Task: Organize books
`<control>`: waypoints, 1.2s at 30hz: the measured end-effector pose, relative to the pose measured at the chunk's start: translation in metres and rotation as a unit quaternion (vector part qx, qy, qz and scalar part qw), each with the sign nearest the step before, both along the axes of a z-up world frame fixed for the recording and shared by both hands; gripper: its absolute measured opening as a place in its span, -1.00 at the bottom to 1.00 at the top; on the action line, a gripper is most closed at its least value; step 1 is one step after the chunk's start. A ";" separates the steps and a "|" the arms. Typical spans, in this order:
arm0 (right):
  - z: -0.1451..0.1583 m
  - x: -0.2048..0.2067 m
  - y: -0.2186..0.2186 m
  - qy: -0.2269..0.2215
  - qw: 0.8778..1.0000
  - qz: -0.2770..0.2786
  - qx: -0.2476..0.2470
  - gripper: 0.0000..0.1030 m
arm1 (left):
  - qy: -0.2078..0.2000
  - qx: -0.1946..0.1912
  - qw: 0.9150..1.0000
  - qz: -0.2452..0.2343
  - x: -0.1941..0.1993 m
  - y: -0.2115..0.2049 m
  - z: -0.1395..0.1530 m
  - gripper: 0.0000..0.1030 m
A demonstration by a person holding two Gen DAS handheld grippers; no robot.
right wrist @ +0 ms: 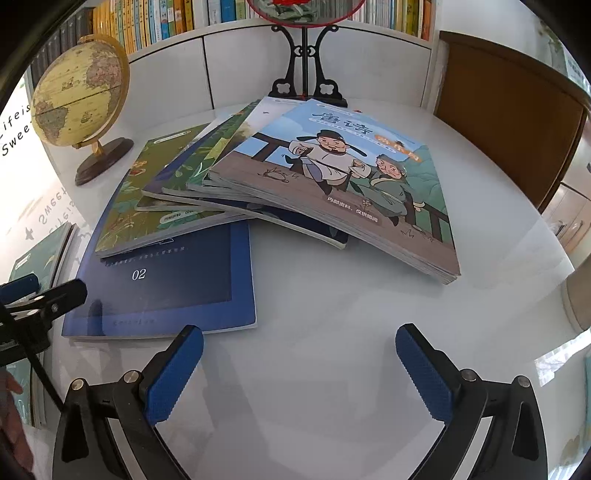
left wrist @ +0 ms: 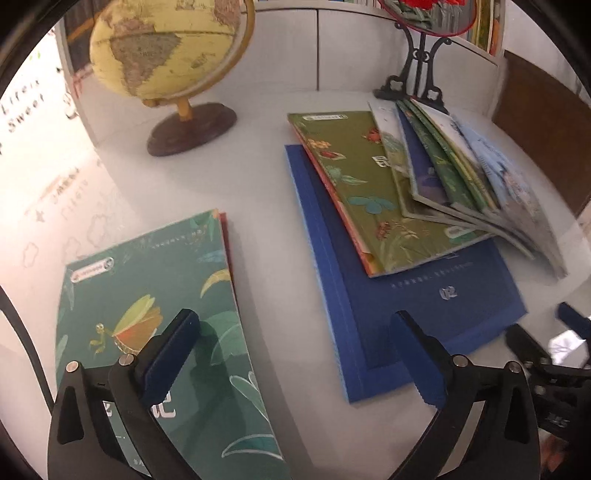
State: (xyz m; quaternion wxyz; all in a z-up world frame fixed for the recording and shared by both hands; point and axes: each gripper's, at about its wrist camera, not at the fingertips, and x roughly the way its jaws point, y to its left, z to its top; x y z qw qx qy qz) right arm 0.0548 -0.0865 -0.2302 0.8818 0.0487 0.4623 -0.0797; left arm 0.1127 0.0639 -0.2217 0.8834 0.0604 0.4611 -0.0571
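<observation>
A teal-green book (left wrist: 159,332) lies alone at the lower left of the white table. To its right a large blue book marked 02 (left wrist: 406,295) (right wrist: 166,288) carries an olive-green book (left wrist: 369,192) (right wrist: 147,206) and a fanned pile of thin books (left wrist: 461,177). The top one is a light-blue book with cartoon figures (right wrist: 351,177). My left gripper (left wrist: 295,321) is open, with one finger over the teal book and the other over the blue book's near corner. My right gripper (right wrist: 300,334) is open over bare table (right wrist: 332,387), in front of the pile, with nothing between its fingers.
A globe on a dark wooden base (left wrist: 166,55) (right wrist: 81,96) stands at the back left. A round ornament on a black stand (right wrist: 306,66) is behind the pile. A brown chair back (right wrist: 509,110) is at the right. Shelves of upright books (right wrist: 166,18) line the back wall.
</observation>
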 end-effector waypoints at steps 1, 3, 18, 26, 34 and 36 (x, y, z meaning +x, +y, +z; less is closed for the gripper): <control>0.000 0.000 0.000 0.000 1.000 0.000 0.000 1.00 | -0.009 0.010 1.000 0.001 -0.001 -0.003 -0.001 1.00; 0.000 -0.001 -0.001 0.000 1.000 0.000 0.000 1.00 | -0.017 0.004 1.000 0.008 -0.002 -0.002 -0.001 1.00; 0.001 -0.002 -0.001 0.000 1.000 -0.001 0.000 1.00 | -0.034 0.005 0.999 0.033 -0.007 -0.002 -0.002 1.00; 0.000 -0.001 -0.001 0.000 1.000 -0.003 0.000 1.00 | -0.034 0.005 0.999 0.033 -0.006 -0.002 -0.001 1.00; 0.001 -0.001 -0.001 0.000 1.000 -0.006 0.001 1.00 | -0.034 0.005 0.999 0.034 -0.006 -0.002 -0.001 1.00; 0.000 -0.001 -0.002 0.000 1.000 -0.009 0.000 1.00 | -0.034 0.006 0.999 0.035 -0.006 -0.002 -0.002 1.00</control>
